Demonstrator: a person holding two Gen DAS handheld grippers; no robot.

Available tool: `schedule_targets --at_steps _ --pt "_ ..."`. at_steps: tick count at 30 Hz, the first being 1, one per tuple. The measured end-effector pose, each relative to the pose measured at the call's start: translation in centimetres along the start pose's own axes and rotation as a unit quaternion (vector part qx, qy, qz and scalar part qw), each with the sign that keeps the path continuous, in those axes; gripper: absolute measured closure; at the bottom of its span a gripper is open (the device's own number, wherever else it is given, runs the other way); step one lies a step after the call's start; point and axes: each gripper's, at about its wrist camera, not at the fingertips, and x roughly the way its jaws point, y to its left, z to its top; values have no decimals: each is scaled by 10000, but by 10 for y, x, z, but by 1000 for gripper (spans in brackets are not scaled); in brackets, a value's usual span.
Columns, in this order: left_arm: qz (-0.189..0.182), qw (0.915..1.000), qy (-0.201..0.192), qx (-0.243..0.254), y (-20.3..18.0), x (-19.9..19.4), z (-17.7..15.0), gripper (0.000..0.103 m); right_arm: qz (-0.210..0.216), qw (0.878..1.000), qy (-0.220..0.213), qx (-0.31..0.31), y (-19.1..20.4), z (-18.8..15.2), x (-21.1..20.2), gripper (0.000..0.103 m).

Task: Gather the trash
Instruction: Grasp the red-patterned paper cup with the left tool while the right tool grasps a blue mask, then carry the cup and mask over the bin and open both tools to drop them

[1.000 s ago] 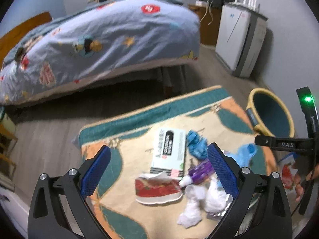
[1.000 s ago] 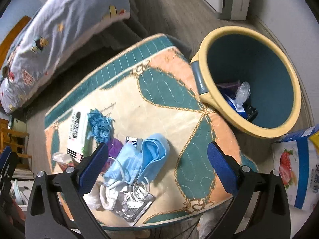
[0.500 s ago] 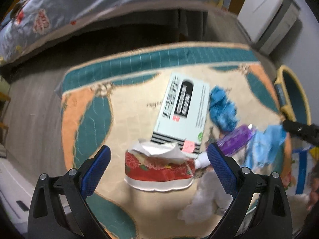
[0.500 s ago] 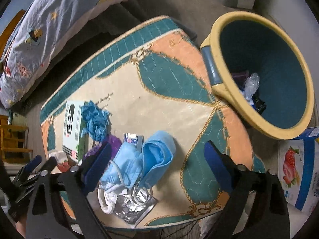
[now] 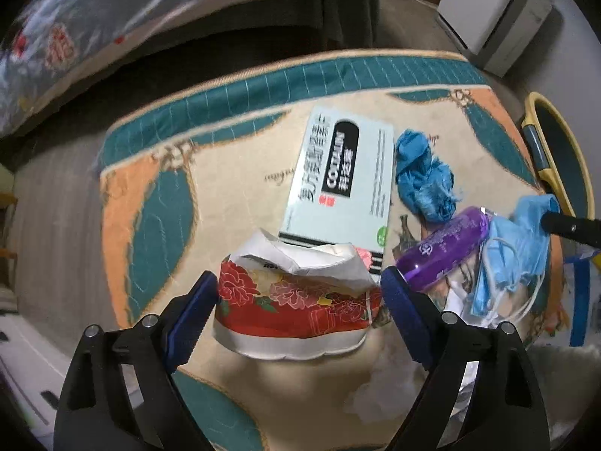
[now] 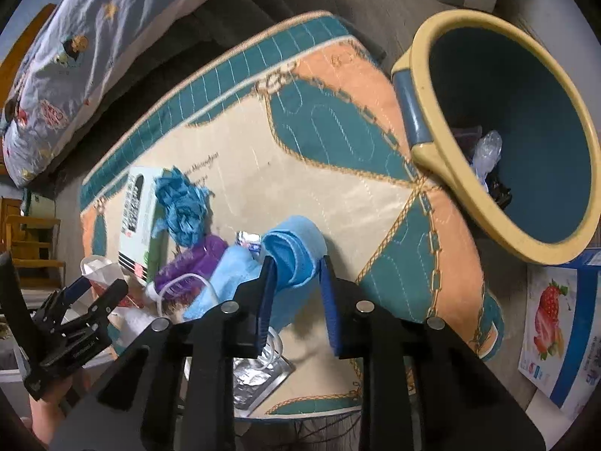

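Note:
Trash lies on a patterned mat (image 5: 233,173). My left gripper (image 5: 300,297) is open, its jaws on either side of a red floral paper cup (image 5: 293,308) with crumpled white paper in it. Beyond lie a pale green box (image 5: 342,173), a blue crumpled wad (image 5: 424,176), a purple wrapper (image 5: 443,255) and light blue masks (image 5: 514,255). My right gripper (image 6: 296,289) has narrowed around a folded light blue cloth (image 6: 293,251); the right pad stands a little off it. The yellow bin (image 6: 417,67) sits to the right with some trash inside.
A bed with a blue quilt (image 6: 94,37) runs along the far side. A strawberry-printed box (image 6: 556,323) lies on the floor right of the mat. Silver foil (image 6: 255,379) lies under my right gripper. A white appliance (image 5: 488,11) stands far right.
My left gripper has dropped down to the red cup, which now sits between its jaws. My right gripper has moved to the blue cloth and closed most of the way.

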Motion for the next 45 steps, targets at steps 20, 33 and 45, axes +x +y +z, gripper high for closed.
schedule_targets --at_steps 20,33,45 --pt "-380 9812 -1885 161 -36 -95 30 15 416 9868 -1563 -39 -22 24 -99 80" --pt "-625 9720 -2151 713 -82 -109 29 15 647 9733 -2172 373 -78 34 -152 79" --pt "-1005 9599 -2403 1031 -125 -134 38 15 -152 9674 -2521 161 -124 46 -179 79"
